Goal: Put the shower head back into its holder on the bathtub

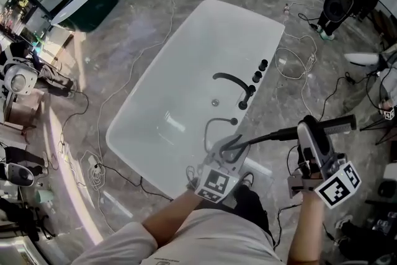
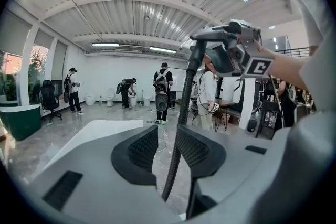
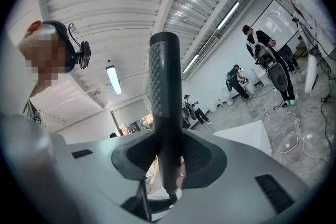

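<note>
Right tongs point(image 3: 168, 152) are clamped on the handle of the black shower head point(image 3: 164, 86). They hold it roughly level just outside the near right corner of the bathtub point(image 1: 186, 59), ready for carrying to the holder. Left tongs point(image 2: 167, 147) stand apart with the hose point(image 2: 184, 97) running loosely between them, apparently to guide its slack. The holder is probably among the black fittings point(image 1: 257, 76) on the bathtub's right rim.
</note>
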